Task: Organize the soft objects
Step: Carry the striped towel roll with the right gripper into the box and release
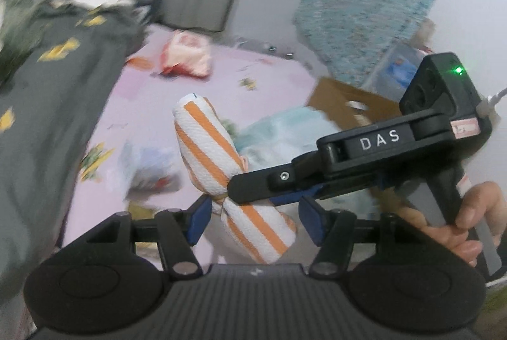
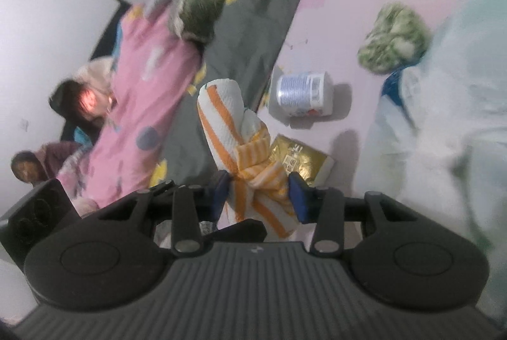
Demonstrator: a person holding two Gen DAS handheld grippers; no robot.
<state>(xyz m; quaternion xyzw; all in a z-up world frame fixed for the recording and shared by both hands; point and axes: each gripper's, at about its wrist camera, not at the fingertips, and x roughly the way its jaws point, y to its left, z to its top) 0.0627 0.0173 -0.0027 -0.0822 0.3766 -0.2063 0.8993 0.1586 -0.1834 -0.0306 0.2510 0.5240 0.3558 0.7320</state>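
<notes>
Orange-striped towel roll (image 1: 218, 168) pinched within right hand-held gripper (image 1: 253, 191)

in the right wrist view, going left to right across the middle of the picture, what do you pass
pink patterned quilt → grey blanket → orange-striped towel roll held in the right gripper → white tin → green-and-white fluffy bundle → pale mint fabric

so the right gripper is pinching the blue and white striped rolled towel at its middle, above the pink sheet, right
Not quite: the colour is wrong. The rolled towel has orange and white stripes, not blue, as the right wrist view shows. The rest holds: the right gripper pinches it at its cinched middle, above the pink sheet. The only blue there is the gripper's own finger pads.
</notes>
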